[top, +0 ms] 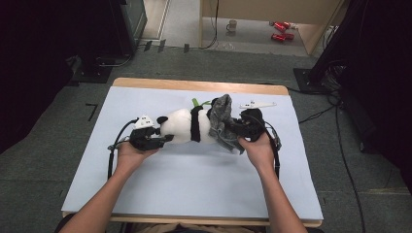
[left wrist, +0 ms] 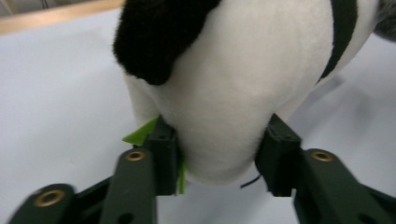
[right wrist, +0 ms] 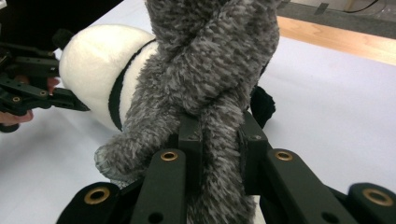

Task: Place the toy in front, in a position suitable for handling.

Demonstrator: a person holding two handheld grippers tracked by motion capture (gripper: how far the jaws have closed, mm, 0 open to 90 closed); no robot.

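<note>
On the pale blue tabletop [top: 194,170] lay a soft plush panda [top: 187,126]. The left gripper [left wrist: 217,151] pinched its white end; the right gripper [right wrist: 219,154] clamped its fuzzy grey scarf [right wrist: 210,70].

left hand-held gripper [left wrist: 217,156]: jaws clamped on something soft, forearm angled in from lower left
right hand-held gripper [right wrist: 219,140]: jaws pinched tight, forearm from lower right
</note>
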